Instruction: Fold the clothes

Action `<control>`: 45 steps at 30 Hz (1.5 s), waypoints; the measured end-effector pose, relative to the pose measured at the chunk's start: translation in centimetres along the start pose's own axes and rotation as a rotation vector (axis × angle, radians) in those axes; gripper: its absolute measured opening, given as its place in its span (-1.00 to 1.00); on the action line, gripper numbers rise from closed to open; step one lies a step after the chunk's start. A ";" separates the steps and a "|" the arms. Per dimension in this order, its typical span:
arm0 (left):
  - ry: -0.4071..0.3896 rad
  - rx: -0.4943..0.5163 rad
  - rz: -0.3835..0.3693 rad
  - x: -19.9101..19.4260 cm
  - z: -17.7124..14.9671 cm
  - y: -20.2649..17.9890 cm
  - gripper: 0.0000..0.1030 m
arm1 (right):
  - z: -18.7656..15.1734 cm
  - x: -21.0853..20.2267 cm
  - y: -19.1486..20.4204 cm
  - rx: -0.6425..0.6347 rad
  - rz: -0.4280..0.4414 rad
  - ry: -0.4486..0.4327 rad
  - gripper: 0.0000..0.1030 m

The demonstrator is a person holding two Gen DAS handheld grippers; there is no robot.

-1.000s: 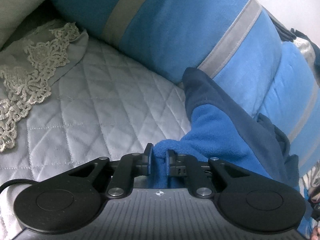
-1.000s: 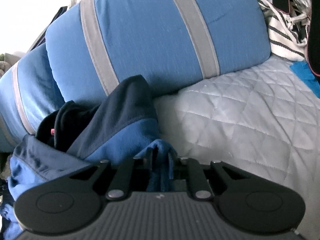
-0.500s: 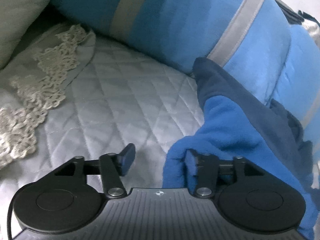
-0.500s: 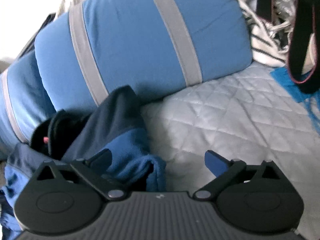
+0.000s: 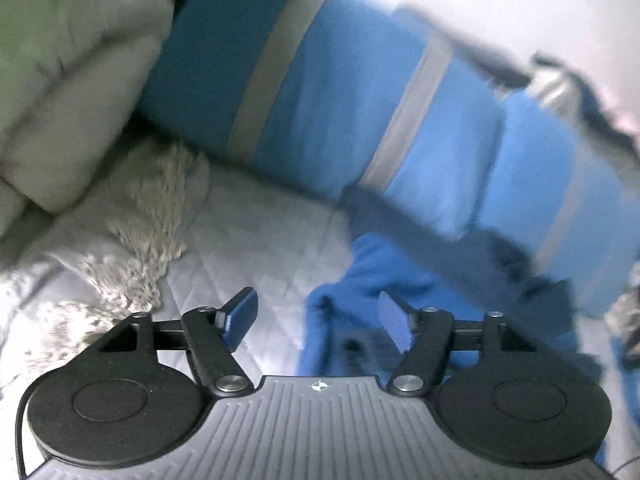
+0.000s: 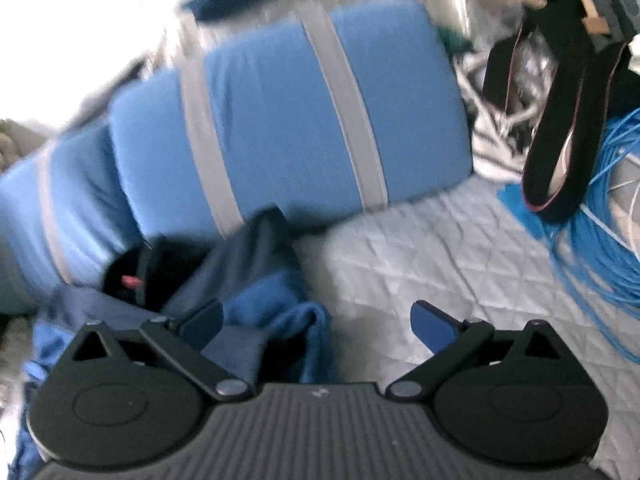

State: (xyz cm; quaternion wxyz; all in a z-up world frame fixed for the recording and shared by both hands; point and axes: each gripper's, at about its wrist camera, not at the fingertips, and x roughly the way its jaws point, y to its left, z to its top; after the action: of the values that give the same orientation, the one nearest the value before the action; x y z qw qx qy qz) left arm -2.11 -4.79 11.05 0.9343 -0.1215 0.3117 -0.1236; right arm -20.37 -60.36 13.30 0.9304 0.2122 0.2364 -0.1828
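A blue fleece garment (image 5: 384,276) with dark navy trim lies bunched on the grey quilted bed cover (image 5: 248,248), against a blue pillow. My left gripper (image 5: 318,318) stands open above the garment's left edge, with nothing held. In the right wrist view the same garment (image 6: 272,312) lies crumpled at lower left, its dark collar (image 6: 136,268) open. My right gripper (image 6: 318,322) is open wide over the garment's right edge and holds nothing. Both views are blurred by motion.
Blue pillows with grey stripes (image 5: 320,92) (image 6: 288,120) line the back of the bed. A pale cushion (image 5: 72,92) and a lace-edged cloth (image 5: 148,248) lie at left. A black strap (image 6: 560,120), blue cable coil (image 6: 600,220) and striped fabric (image 6: 492,136) sit at right.
Both grippers opened and let go of the blue garment, which dropped onto the bed. Both have since pulled back and up, so more of the pillows and the surroundings shows.
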 end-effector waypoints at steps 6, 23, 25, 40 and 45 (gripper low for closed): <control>-0.032 0.112 -0.074 -10.3 0.9 -1.5 0.47 | 2.2 -8.8 -0.8 -0.063 0.122 0.052 1.00; 0.254 0.041 -0.047 -16.1 -3.5 -1.1 0.75 | 5.2 -22.0 -2.4 -0.204 0.110 0.142 1.00; 0.305 0.001 -0.029 -14.8 -5.2 -0.5 0.75 | 3.0 -19.9 -2.3 -0.217 0.090 0.209 1.00; 0.549 -0.120 0.092 -4.1 -15.6 2.2 0.53 | -10.5 -7.4 -3.8 -0.129 -0.145 0.577 0.99; 0.559 -0.099 0.103 -3.4 -16.3 2.0 0.26 | -12.9 -5.4 -5.0 -0.064 -0.179 0.683 0.86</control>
State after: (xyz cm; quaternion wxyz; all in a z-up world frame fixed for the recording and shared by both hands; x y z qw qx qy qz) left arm -14.42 -4.30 -0.32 0.8100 -0.1122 0.5686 -0.0896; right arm -31.67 -57.07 4.29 0.7843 0.2102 0.5570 -0.1746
